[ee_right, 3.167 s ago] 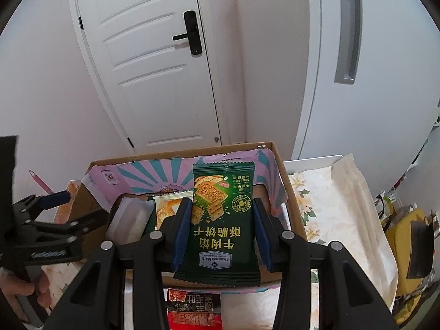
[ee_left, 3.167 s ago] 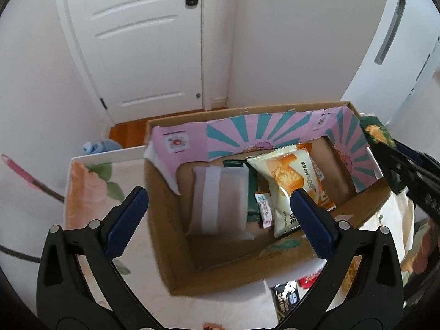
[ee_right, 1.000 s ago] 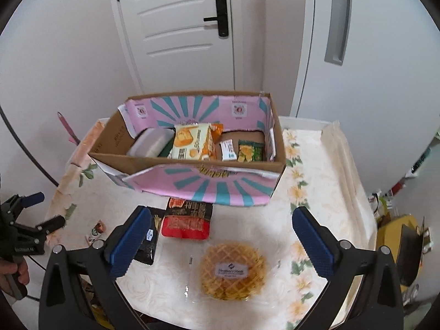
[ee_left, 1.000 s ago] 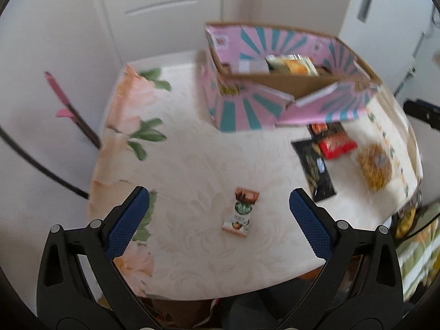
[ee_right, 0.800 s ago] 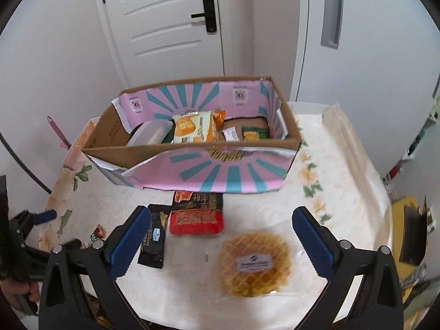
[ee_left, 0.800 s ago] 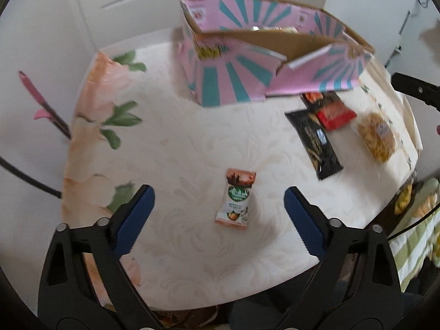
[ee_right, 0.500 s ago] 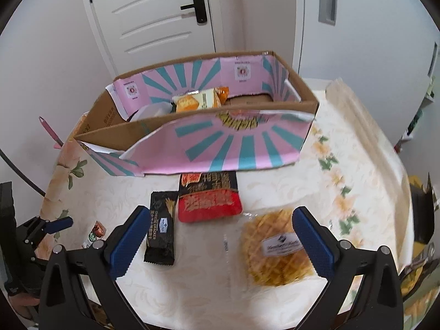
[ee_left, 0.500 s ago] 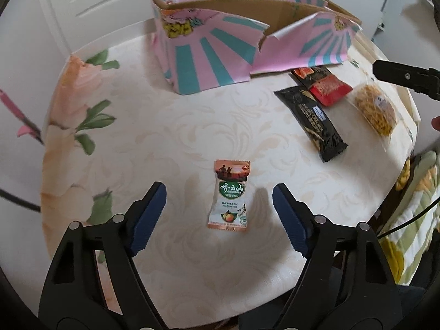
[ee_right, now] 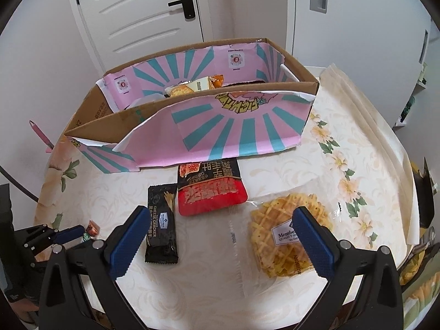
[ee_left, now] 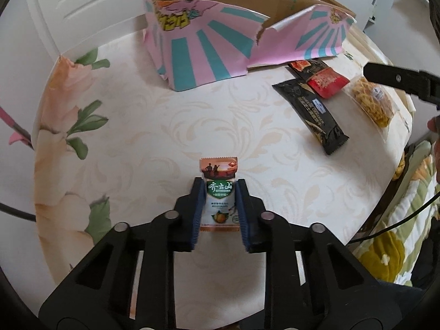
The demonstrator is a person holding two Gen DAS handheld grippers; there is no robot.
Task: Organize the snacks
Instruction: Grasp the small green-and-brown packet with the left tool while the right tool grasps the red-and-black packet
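While the left gripper (ee_left: 220, 206) sits low on the table (ee_left: 137, 126), its blue pads pinch the small snack packet (ee_left: 219, 192) from both sides; packet top pokes out at 12 o'clock past the fingertips. Pink box (ee_left: 209, 41) at 12, black cracker bar (ee_left: 312, 110) at 2.

Right wrist view: right gripper (ee_right: 220, 236) spread wide, holding nothing. Cracker bar (ee_right: 161, 225) just inside the left finger, waffle pack (ee_right: 277, 233) partly under the right finger, red packet (ee_right: 211, 189) at 12.

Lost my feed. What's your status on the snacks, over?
Left gripper shut on small orange candy packet, on the table. Right gripper open, empty, above cheese cracker bar and waffle pack. Path to pink box clear.
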